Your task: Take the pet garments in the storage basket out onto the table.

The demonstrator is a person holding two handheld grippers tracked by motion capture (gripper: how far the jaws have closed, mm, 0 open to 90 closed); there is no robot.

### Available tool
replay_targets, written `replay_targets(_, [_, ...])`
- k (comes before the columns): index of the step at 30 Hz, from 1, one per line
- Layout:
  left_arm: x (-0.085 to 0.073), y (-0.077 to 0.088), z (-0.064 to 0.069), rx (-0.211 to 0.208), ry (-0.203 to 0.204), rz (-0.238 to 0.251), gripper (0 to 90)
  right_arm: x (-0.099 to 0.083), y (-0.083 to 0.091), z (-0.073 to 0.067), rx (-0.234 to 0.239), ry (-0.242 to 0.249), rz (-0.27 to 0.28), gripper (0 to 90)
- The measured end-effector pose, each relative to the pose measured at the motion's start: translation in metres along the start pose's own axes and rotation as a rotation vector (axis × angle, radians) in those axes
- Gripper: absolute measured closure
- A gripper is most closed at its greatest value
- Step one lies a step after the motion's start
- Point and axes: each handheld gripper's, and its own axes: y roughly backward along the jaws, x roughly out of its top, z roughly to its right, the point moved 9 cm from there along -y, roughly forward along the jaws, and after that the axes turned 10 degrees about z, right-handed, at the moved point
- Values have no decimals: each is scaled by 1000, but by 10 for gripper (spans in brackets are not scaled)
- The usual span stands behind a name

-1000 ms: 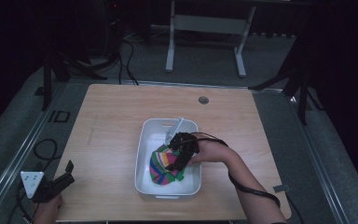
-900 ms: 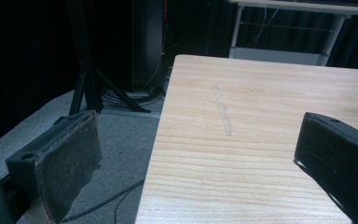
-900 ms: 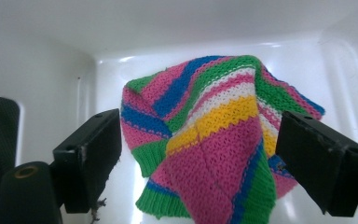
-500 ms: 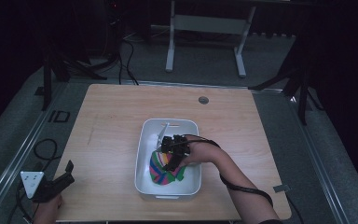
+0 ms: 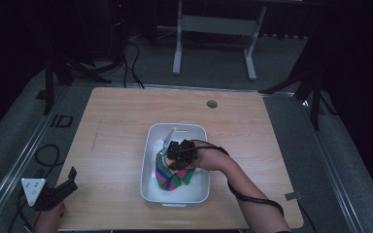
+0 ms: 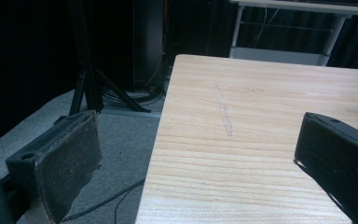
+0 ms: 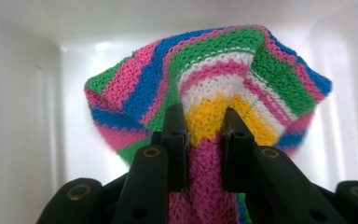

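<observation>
Knitted cloth (image 7: 205, 126) between right gripper (image 7: 204, 122) jaws

Striped knit cloth (image 5: 171, 175), bands of pink, green, blue, white and yellow, sits in the white tub (image 5: 151, 145) near the table's centre, toward the near edge. It fills the tub's near half, bunched up. A yellow-and-pink fold (image 7: 204, 122) is pinched and tented upward, the rest draping down off it toward the tub floor. Tub's far half is bare white.
</observation>
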Motion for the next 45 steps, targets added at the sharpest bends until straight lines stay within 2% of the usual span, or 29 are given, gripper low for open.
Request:
replay_targets(9, [0,0,0,1,0,0,9,19,45,2,-29,13,109,759])
replay_targets(14, [0,0,0,1,-2,-1,10,27,66,3,-43,25,138,759])
replay_targets(15, [0,0,0,1,-2,-1,10,27,66,3,-43,25,138,759])
replay_targets(29, [0,0,0,3,3,0,9,56,138,15,-136,22,269,759])
replay_targets(32, [0,0,0,2,0,0,10,58,148,17,-153,20,285,759])
replay_targets(35, [0,0,0,2,1,0,10,58,151,18,-159,20,288,759])
replay_targets(36, [0,-1,0,2,1,-1,10,56,158,20,-171,8,299,759])
replay_targets(45, [0,-1,-1,5,1,-2,10,37,185,32,-235,-31,332,758])
